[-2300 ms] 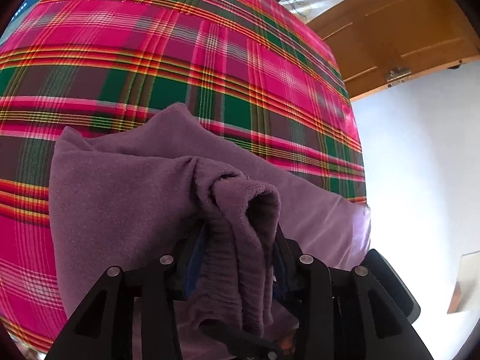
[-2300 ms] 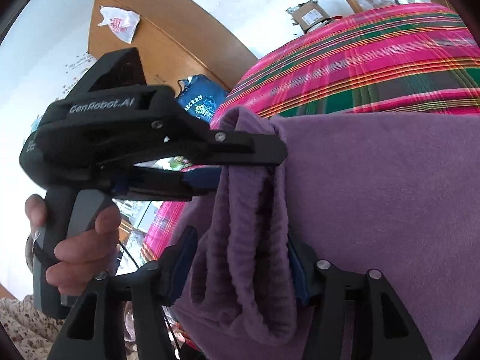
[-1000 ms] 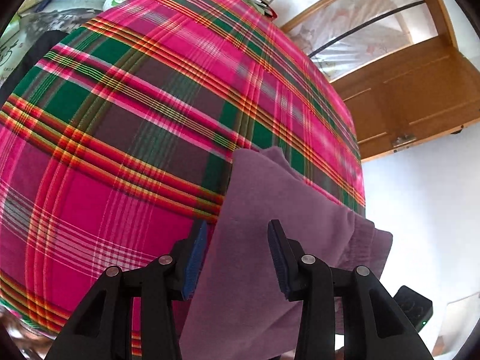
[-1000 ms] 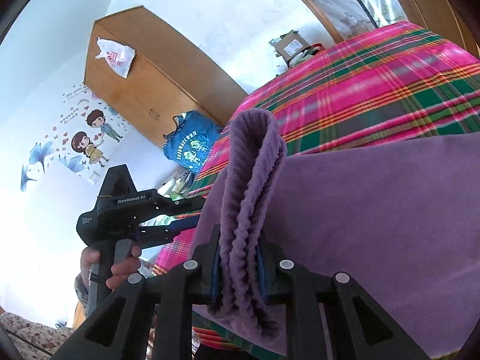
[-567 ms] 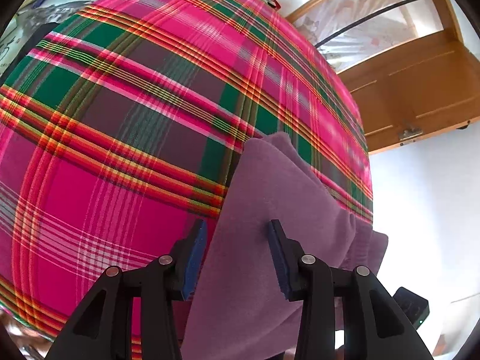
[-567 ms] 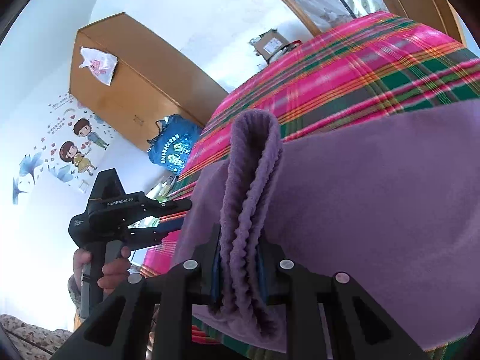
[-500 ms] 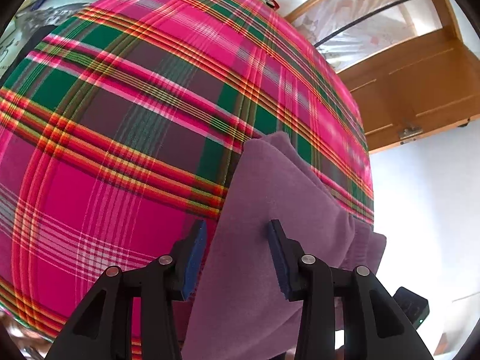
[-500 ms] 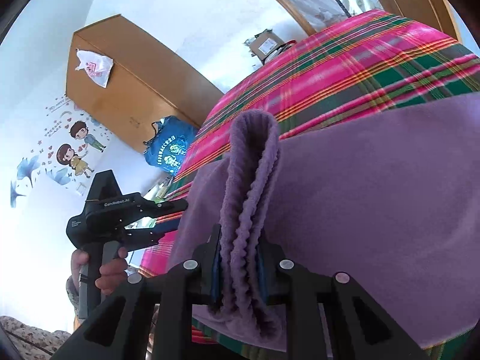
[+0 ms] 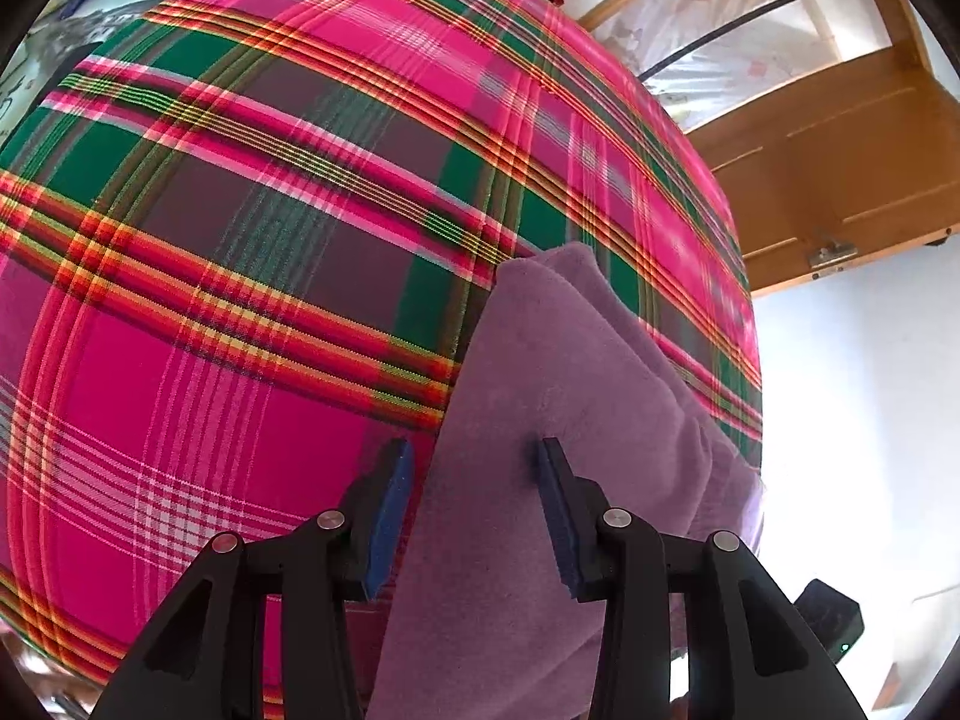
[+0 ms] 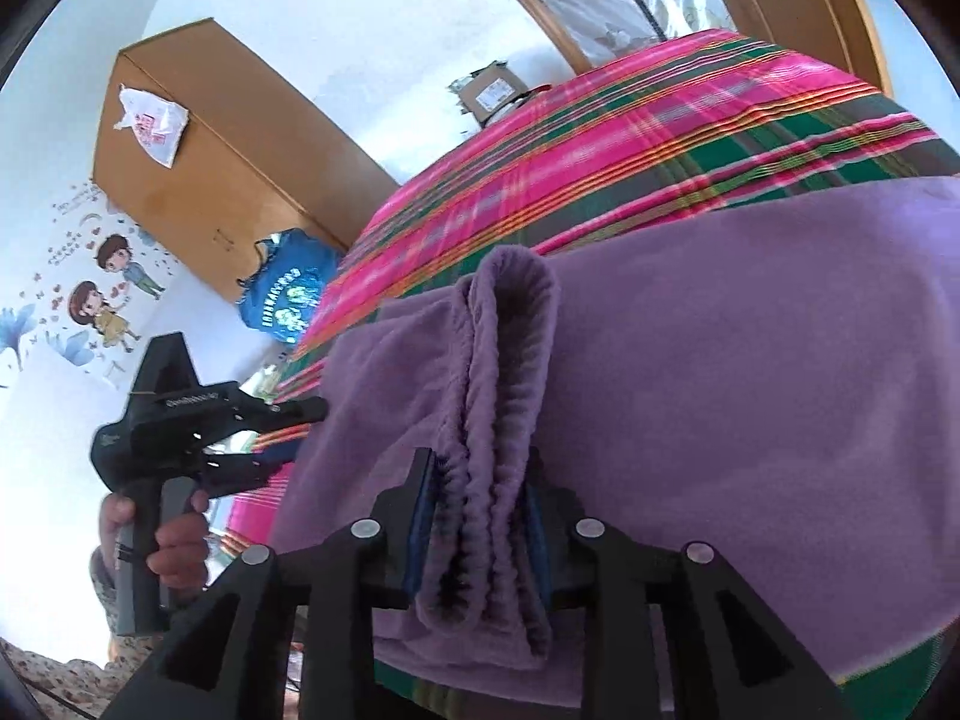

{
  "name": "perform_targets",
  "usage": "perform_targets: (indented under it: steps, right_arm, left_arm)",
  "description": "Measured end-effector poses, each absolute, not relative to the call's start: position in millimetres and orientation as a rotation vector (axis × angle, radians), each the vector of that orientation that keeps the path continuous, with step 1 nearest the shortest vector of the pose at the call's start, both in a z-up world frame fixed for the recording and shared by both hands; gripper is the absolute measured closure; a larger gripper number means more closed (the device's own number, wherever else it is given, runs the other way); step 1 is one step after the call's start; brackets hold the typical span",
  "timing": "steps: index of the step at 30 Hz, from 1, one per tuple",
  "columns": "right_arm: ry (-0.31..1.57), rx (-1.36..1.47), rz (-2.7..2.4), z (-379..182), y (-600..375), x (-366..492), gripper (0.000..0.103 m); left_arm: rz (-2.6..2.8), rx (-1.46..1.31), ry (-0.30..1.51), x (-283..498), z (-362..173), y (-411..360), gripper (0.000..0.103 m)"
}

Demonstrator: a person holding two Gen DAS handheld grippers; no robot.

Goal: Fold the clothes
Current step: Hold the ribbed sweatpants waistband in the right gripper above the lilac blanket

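Purple fleece, a soft folded garment point(image 10: 750, 360), is laid flat on a bed covered in a pink, green and dark plaid cloth point(image 9: 270, 210). A ribbed, bunched hem of the garment point(image 10: 498, 420) stands up between the blue pads of the right tongs point(image 10: 480, 510), whose jaws are opening; the pads are seen close against the fabric on both sides, and whether it is yet freed cannot be told. The left tongs point(image 9: 474, 498) are held released, jaws apart, over the near left edge of the garment, with the left pad above the plaid cloth and the right pad above the fleece, nothing clasped. In the right wrist view the left tongs are seen off to the left, gripped by a person's hand point(image 10: 174, 546). A brown wooden cabinet point(image 10: 210, 144) stands beyond them.
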State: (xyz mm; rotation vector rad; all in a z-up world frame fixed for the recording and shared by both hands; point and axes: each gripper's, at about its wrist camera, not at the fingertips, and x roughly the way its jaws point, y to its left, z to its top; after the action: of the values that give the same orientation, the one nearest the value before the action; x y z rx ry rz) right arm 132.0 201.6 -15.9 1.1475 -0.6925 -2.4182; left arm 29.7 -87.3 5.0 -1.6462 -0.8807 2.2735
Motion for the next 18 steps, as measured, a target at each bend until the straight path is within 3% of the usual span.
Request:
perform_targets:
  steps: [11, 18]
  right_arm:
    - [-0.45, 0.946, -2.669, 26, 198, 132, 0.07]
    - [-0.243, 1.022, -2.622, 24, 164, 85, 0.07]
  left_arm:
    - [2.282, -1.638, -0.89, 27, 4, -81, 0.059]
    - [2.292, -1.639, -0.882, 32, 7, -87, 0.059]
